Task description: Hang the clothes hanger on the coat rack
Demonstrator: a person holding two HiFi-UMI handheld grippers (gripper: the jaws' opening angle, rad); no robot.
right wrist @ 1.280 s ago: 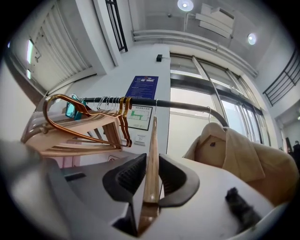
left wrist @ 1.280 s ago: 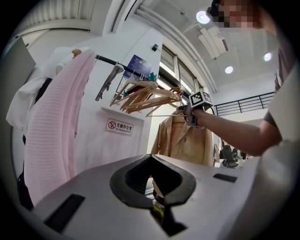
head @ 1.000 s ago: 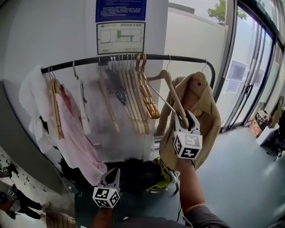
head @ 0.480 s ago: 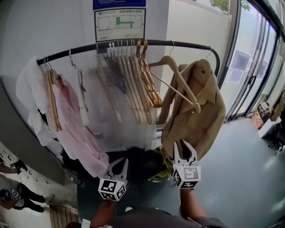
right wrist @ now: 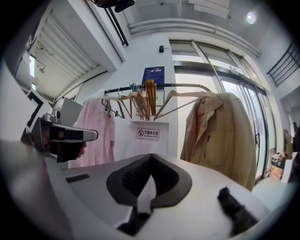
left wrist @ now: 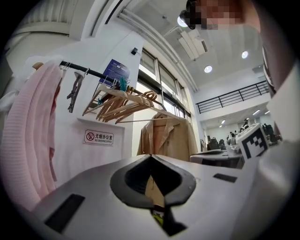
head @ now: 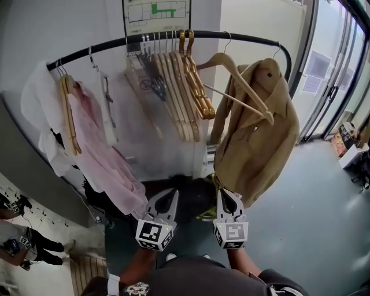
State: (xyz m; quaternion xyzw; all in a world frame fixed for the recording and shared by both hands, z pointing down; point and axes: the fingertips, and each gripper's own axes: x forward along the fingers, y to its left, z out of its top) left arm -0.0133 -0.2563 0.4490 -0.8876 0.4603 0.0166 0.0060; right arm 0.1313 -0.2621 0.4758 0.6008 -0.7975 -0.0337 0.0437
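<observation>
A bare wooden hanger (head: 234, 72) hangs by its hook on the black rack bar (head: 104, 46), between a bunch of several wooden hangers (head: 179, 87) and a tan coat (head: 260, 133). Neither gripper touches it. My right gripper (head: 226, 196) is low in front of the coat's hem, shut and empty. My left gripper (head: 171, 195) is beside it at the same height, shut with nothing in it. The right gripper view shows its jaws (right wrist: 151, 155) meeting below the hanger (right wrist: 180, 93). The left gripper (left wrist: 151, 157) points at the coat.
A pink garment (head: 98, 150) and white cloth (head: 37, 115) hang at the bar's left end. Dark bags (head: 115, 202) lie on the floor under the rack. Glass doors (head: 329, 87) stand to the right. A white wall with a posted plan (head: 156, 8) backs the rack.
My right gripper has let go of the wooden hanger, dropped well below the bar and shut. The hanger stays on the bar. My left gripper has risen slightly toward the right one.
</observation>
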